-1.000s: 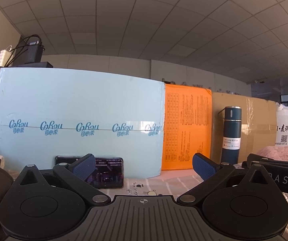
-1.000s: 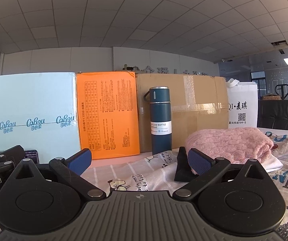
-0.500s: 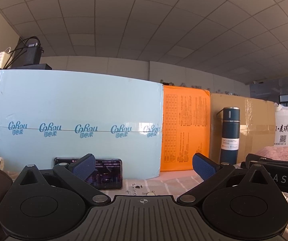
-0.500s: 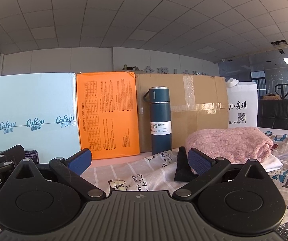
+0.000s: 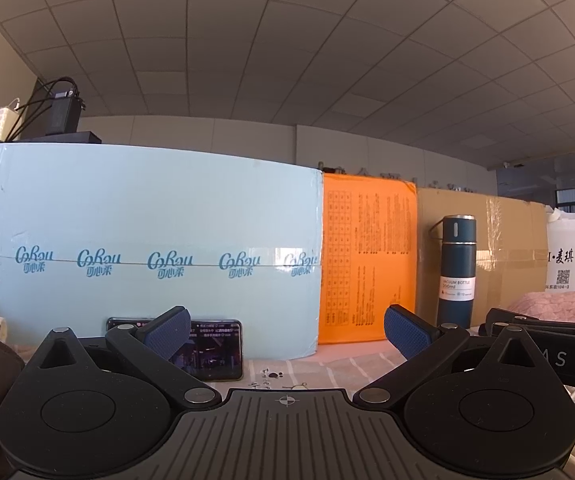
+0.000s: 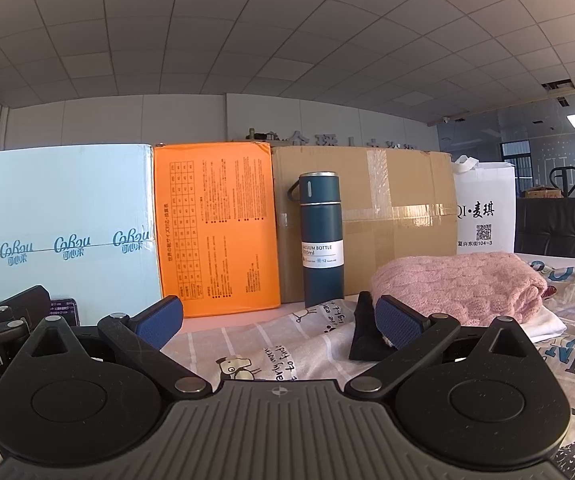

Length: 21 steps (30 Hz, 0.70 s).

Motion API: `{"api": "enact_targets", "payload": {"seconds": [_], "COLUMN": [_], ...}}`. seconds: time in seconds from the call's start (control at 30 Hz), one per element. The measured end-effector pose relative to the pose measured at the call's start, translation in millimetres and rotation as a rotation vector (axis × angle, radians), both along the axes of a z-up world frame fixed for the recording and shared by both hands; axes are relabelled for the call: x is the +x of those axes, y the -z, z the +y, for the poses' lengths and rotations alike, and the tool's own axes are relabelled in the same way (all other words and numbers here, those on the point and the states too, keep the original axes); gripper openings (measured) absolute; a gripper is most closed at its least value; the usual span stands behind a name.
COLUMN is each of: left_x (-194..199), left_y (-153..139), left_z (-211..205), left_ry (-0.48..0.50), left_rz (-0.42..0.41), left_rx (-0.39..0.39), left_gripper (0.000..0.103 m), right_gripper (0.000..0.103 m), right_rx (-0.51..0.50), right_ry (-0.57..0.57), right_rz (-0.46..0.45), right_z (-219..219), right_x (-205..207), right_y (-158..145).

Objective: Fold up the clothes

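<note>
Both tongs idle, nothing in hand, nothing moved in the last second.

The left tongs [image 5: 285,330] stand wide and empty, level over the printed sheet [image 6: 247,344]; the right tongs [image 6: 277,318] likewise, spread wide and holding nothing. With no shift in either view, folding looks not yet begun. The pink knitted garment [image 6: 459,286] lies bunched on white cloth [image 6: 543,322] toward the table's far right. Containers: the vacuum bottle [image 6: 321,240] stands capped, the cardboard box [image 6: 399,236] taped shut, contents unseen.
</note>
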<state>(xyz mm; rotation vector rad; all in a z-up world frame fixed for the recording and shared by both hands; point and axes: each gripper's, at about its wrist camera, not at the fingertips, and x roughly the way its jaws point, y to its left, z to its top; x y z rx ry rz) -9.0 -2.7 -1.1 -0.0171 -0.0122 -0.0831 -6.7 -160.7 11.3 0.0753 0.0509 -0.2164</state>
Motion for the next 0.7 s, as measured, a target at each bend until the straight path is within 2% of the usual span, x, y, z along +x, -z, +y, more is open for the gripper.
{"api": "enact_targets", "payload": {"seconds": [0.7], "left_x": [-1.4], "left_y": [-0.3], "left_z": [-0.9], "left_ry": [0.004], "left_rz": [-0.007], "left_rx": [0.002], "left_gripper": [0.103], "right_gripper": [0.103], "right_rx": [0.001], "right_ry": [-0.007], "right_rz": [-0.012], "right_z": [-0.2], "right_x": [-1.6], "right_y": [-0.7]}}
